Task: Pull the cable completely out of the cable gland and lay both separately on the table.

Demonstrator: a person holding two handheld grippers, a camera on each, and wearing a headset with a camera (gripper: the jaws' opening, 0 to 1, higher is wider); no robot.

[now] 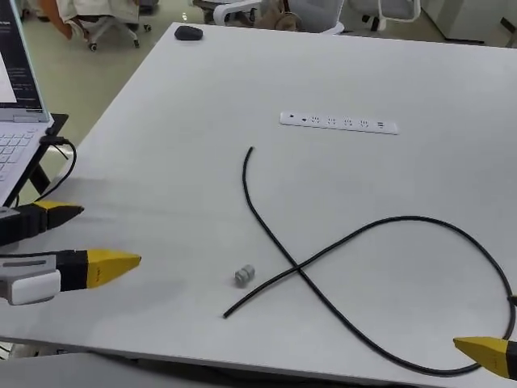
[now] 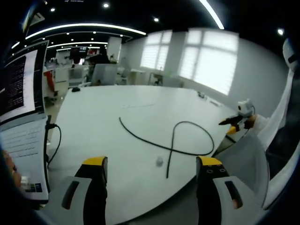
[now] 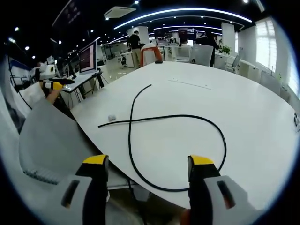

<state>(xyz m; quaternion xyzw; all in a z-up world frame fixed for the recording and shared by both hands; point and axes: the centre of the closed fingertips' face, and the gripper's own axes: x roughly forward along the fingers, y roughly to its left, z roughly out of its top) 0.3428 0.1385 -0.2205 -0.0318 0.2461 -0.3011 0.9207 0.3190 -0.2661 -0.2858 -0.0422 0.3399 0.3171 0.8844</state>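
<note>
The cable (image 1: 404, 217) and gland (image 1: 245, 275) lie separate, so I hold the left gripper (image 1: 110, 235) and right gripper (image 3: 148, 160) clear, jaws spread, empty.

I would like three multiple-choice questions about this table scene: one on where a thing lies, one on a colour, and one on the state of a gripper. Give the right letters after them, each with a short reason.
1. Where is the small grey gland?
A) threaded on the cable
B) on the table, beside the cable but apart from it
C) between the jaws of the left gripper

2. What colour is the cable?
A) white
B) black
C) red

3. How does the left gripper stand?
A) shut on the cable
B) shut on the gland
C) open, holding nothing

Answers:
1 B: the head view shows bare table between gland and cable.
2 B: it is a black line on the pale top.
3 C: the left gripper view shows a wide gap between its yellow-tipped jaws.
</note>
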